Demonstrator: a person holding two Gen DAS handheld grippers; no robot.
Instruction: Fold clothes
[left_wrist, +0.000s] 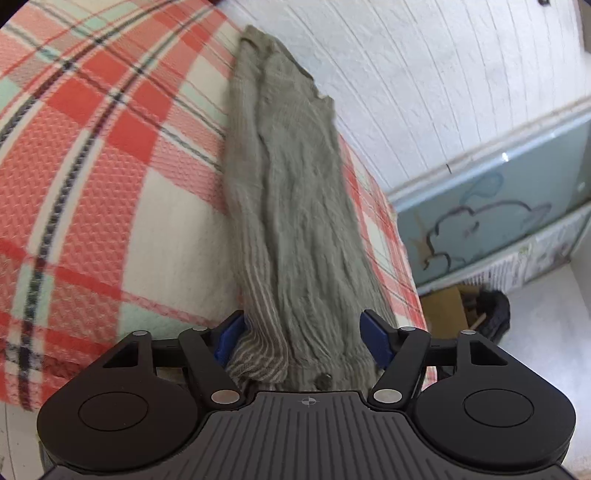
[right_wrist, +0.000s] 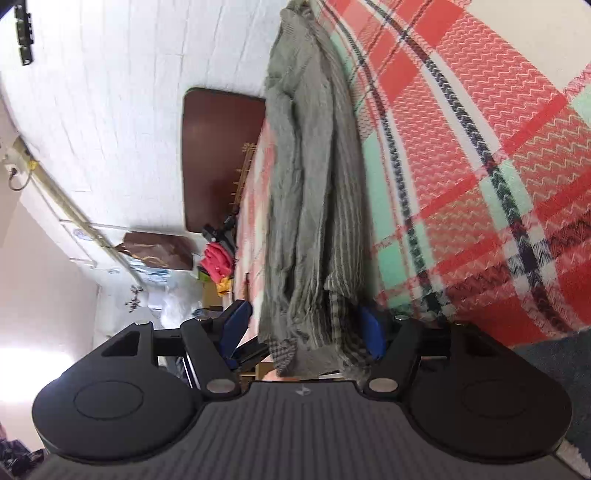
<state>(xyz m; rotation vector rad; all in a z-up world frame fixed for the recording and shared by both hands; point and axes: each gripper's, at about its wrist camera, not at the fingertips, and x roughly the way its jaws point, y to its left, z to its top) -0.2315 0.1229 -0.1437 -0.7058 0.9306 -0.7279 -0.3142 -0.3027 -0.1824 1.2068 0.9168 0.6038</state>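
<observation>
A grey-green striped garment (left_wrist: 288, 192) lies folded into a long narrow strip along the edge of a bed covered by a red, white and mint plaid blanket (left_wrist: 92, 166). My left gripper (left_wrist: 303, 341) stands open at one end of the strip, and the cloth lies loosely between its blue pads (left_wrist: 231, 339). In the right wrist view the same garment (right_wrist: 314, 184) runs away from my right gripper (right_wrist: 304, 330), which is open at the other end. A checked inner layer shows there. The left pad (right_wrist: 236, 328) stands apart from the cloth.
A white brick wall (left_wrist: 424, 74) runs beside the bed. A glass panel with a drawn outline (left_wrist: 491, 210), a cardboard box (left_wrist: 443, 306) and a dark bag (left_wrist: 495, 310) sit past the bed edge. A brown board (right_wrist: 218, 158), red cloth (right_wrist: 218, 258) and a brown bag (right_wrist: 159, 251) stand by the wall.
</observation>
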